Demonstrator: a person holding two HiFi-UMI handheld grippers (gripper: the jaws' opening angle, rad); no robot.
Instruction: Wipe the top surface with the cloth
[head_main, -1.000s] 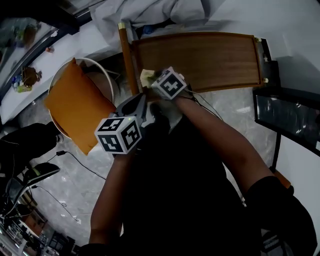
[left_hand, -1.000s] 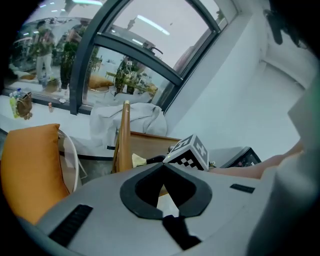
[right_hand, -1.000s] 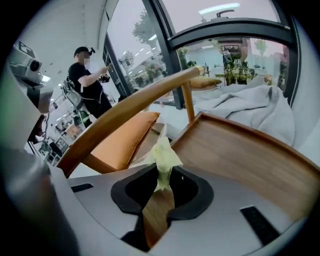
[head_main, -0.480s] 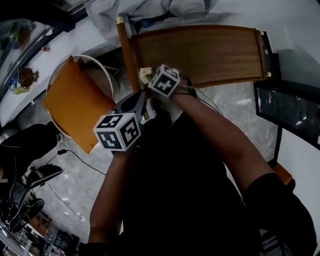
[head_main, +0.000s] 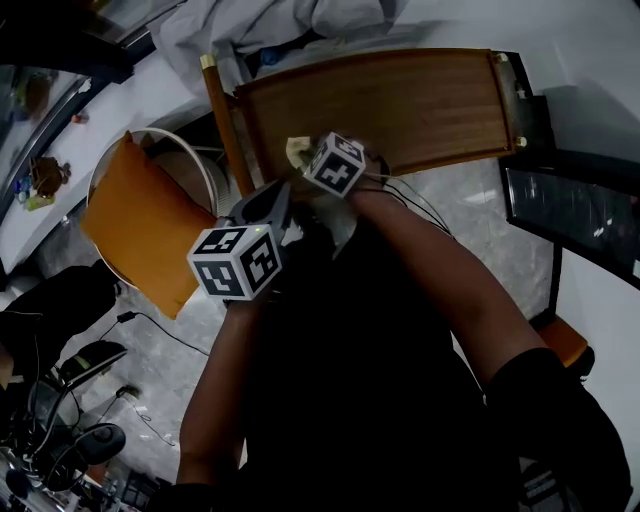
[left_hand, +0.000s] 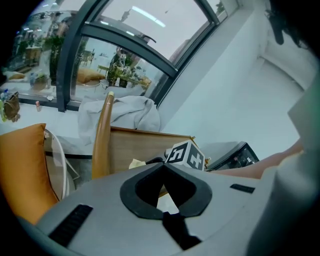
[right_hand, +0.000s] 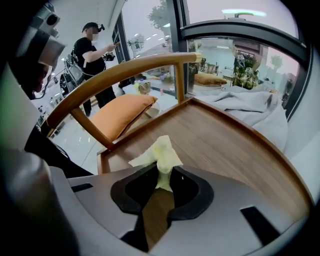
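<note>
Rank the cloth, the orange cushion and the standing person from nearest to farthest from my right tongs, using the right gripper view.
1. The cloth: pinched in the right tongs, just above the wooden top.
2. The orange cushion: left of centre, beyond the top's edge.
3. The standing person: far upper left, in the background.

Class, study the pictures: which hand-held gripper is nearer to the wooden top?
Right. The right hand-held gripper is over the wooden top near its edge, shut on the cloth. The left hand-held gripper, shut and empty, is held back short of that edge.
</note>
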